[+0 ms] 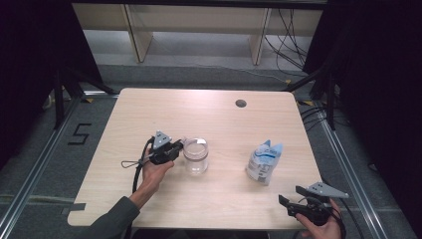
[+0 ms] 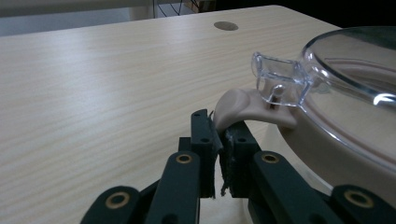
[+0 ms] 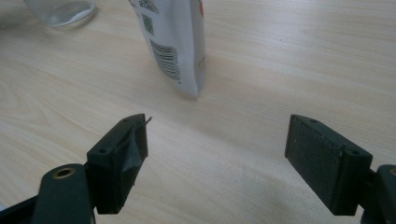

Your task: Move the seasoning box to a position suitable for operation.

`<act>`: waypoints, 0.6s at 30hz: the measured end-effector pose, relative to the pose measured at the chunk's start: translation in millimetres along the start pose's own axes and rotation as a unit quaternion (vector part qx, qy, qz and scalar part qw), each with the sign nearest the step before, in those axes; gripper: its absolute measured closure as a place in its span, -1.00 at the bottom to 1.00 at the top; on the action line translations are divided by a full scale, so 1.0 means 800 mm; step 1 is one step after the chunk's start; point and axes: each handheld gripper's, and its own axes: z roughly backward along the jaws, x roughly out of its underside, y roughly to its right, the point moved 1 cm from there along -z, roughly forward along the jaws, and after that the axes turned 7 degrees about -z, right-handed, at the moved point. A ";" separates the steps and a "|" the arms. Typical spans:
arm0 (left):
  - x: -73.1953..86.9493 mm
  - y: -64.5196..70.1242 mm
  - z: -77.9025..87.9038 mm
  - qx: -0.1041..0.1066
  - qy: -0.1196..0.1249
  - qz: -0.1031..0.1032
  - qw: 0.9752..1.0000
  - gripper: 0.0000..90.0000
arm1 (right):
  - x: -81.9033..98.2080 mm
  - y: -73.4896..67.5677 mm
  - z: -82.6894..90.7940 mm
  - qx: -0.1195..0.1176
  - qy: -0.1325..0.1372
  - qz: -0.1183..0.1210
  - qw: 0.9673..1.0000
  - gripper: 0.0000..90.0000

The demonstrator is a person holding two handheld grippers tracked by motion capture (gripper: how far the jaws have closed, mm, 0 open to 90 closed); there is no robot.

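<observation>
I see a clear jar (image 1: 195, 158) standing upright just left of the worktop's (image 1: 209, 119) centre, with a transparent lid (image 2: 355, 88) on top. A beige seal tab (image 2: 238, 106) sticks out from under the lid's clear latch (image 2: 280, 84), pointing toward nine o'clock in the high view. My left hand-held gripper (image 1: 171, 149) sits right at that side of the jar. In the left gripper view its jaws are drawn nearly together, and the tab's tip seems pinched between them, though the contact is partly hidden, so I judge rather than know that it has a hold.

The relation that counts: the tab lies straight ahead of the left jaws, its long axis running from the jar's rim out toward the gripper. Any pull would likely go outward along that line, toward nine o'clock.

At about three o'clock from the jar, well apart, stands a white and blue pouch (image 1: 263, 160), upright. My right hand-held gripper (image 1: 291, 203) rests near the worktop's five o'clock corner, jaws spread wide and holding nothing, with the pouch ahead of it. The left is far nearer the jar.
</observation>
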 end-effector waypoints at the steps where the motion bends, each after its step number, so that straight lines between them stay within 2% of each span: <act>1: 0.000 0.004 0.004 0.002 -0.001 -0.001 1.000 0.86 | -0.001 0.001 0.000 -0.001 0.003 0.006 1.000 -0.50; 5: -0.001 0.009 0.008 0.003 0.002 -0.008 1.000 0.86 | 0.000 0.002 0.000 -0.001 0.003 0.009 1.000 -0.50; 6: -0.001 0.011 0.009 0.004 0.002 -0.009 1.000 0.86 | 0.000 0.000 0.000 -0.001 0.001 0.000 1.000 -0.50; 12: 0.000 0.025 0.013 0.020 0.003 -0.009 1.000 0.86 | 0.000 0.002 0.000 -0.001 0.001 0.009 1.000 -0.50; 13: 0.001 0.029 0.012 0.029 0.002 -0.016 0.999 0.86 | 0.000 -0.002 0.001 0.000 -0.002 -0.006 1.000 -0.50; 14: 0.001 0.029 0.012 0.029 0.002 -0.016 0.999 0.86 | -0.001 0.000 0.001 0.001 0.001 0.004 1.000 -0.50; 15: 0.002 0.033 0.012 0.030 0.000 -0.010 1.000 0.85 | -0.001 0.000 0.001 0.001 0.001 0.004 1.000 -0.50; 16: 0.003 0.036 0.011 0.038 -0.005 -0.001 0.999 0.85 | 0.000 0.000 0.000 -0.001 0.001 0.007 1.000 -0.50; 18: 0.003 0.040 0.010 0.042 -0.003 -0.002 0.999 0.84 | 0.000 0.000 -0.001 -0.005 0.001 0.004 1.000 -0.50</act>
